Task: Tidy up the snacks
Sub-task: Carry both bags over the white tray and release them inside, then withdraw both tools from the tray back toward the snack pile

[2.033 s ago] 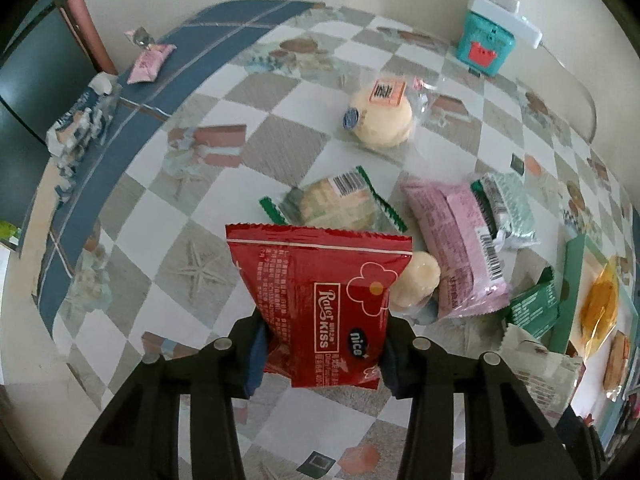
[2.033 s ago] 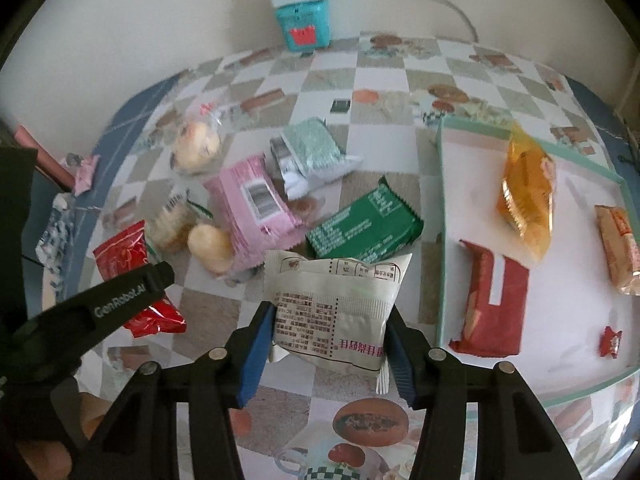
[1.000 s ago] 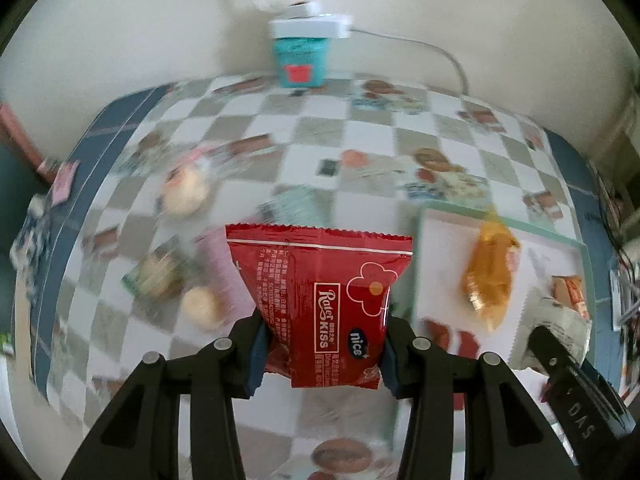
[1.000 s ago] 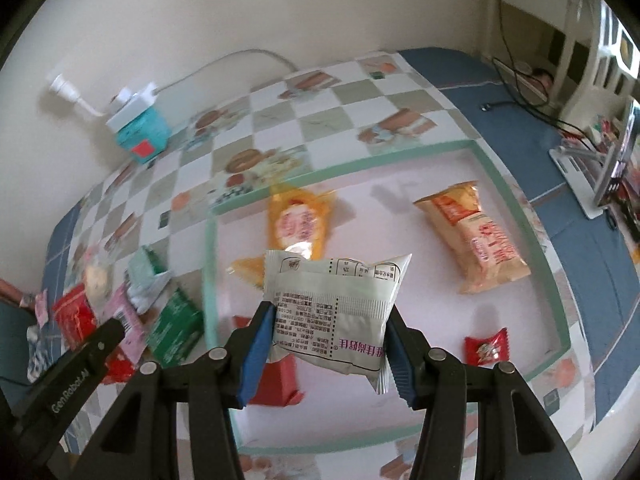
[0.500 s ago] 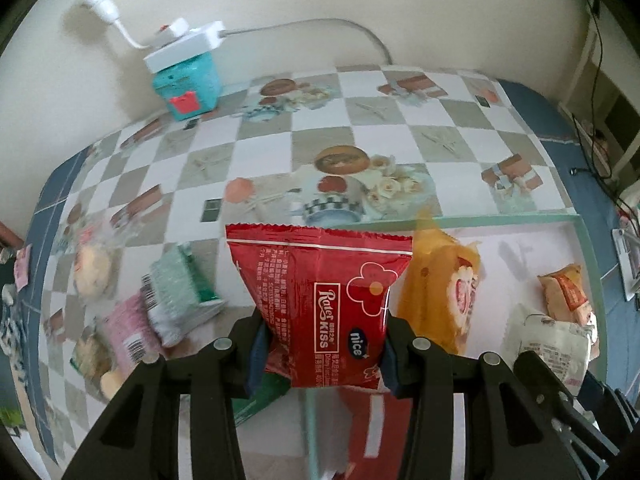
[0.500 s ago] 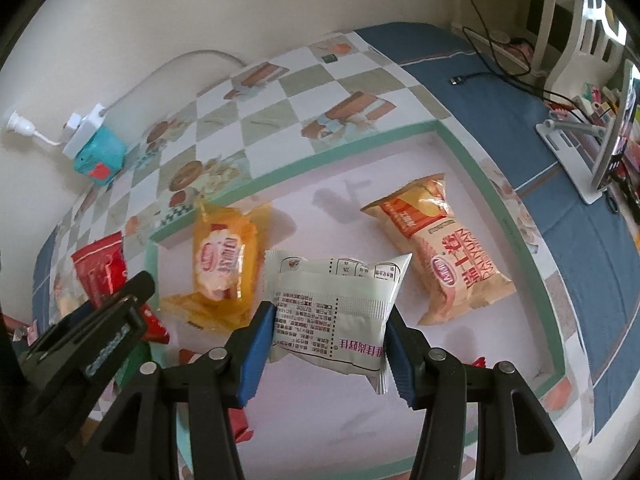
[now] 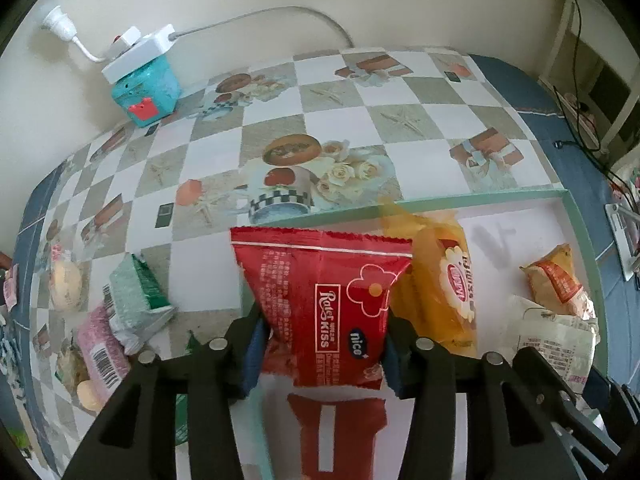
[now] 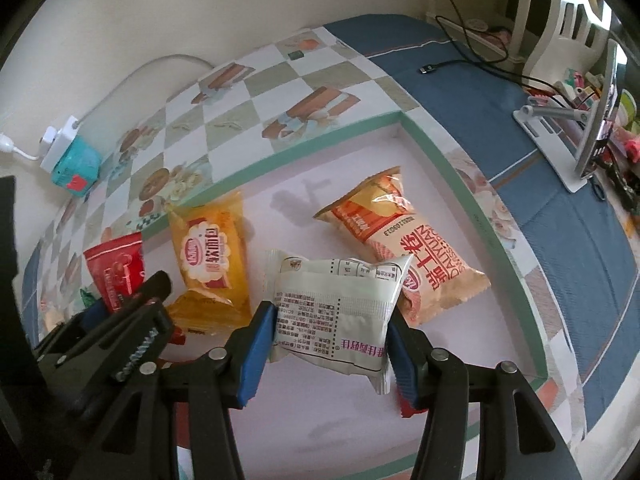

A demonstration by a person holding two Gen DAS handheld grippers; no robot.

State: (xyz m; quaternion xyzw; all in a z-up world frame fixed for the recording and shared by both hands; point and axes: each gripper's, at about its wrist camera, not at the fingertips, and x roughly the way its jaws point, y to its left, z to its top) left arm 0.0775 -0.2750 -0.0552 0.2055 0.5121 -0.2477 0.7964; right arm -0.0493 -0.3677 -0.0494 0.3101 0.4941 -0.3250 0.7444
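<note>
My left gripper (image 7: pixel 324 344) points down over the left end of the white tray with a green rim (image 7: pixel 440 202). Its jaws are opening, and the red snack packet (image 7: pixel 324 304) is still pinched between the blue pads. In the right wrist view my right gripper (image 8: pixel 330 344) hangs over the middle of the tray (image 8: pixel 460 168). Its jaws are opening too, with the white printed packet (image 8: pixel 336 312) between the pads, tilted with one corner drooping. A yellow packet (image 8: pixel 210 252), an orange packet (image 8: pixel 404 240) and a red bar (image 7: pixel 336 432) lie in the tray.
A teal box with a white power strip (image 7: pixel 146 92) stands by the wall. Loose snacks lie on the checked table left of the tray: a green-white packet (image 7: pixel 134 300), a pink packet (image 7: pixel 100 348), a round bun (image 7: pixel 64 280). A phone stand (image 8: pixel 560 152) and a cable (image 8: pixel 460 64) are at the right.
Both grippers have carried their packets from the loose snacks over to the tray and come lower. The white packet now hangs more tilted, and the left jaws stand slightly wider.
</note>
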